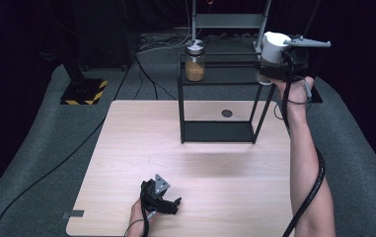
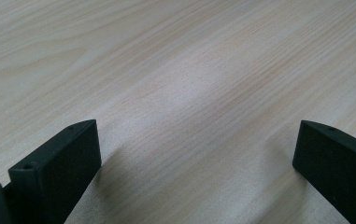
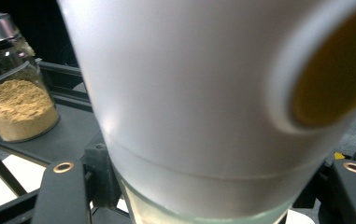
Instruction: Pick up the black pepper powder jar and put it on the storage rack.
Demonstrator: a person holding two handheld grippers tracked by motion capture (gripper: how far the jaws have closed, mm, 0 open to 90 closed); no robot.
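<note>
The right gripper [image 1: 269, 66] is clamped on a white-lidded jar [image 1: 274, 49], holding it at the right end of the black shelf [image 1: 217, 74], level with its upper tier. A second jar [image 1: 195, 61] of tan powder, with a metal lid, already stands on that tier toward the left. Judging by this, the work is stocking the shelf — one jar is placed, the other is at the shelf but not yet let go; I cannot tell whether its base rests on the tier.

The left gripper [image 1: 168, 200] lies low on the surface [image 1: 126, 148] near the front edge, jaws wide apart with nothing between them.

Room to move: the tier between the two jars is free, so there is space to slide inward. The shelf's right posts and top rail stand close to the held jar — the tight spots. The surface before the shelf is bare.
</note>
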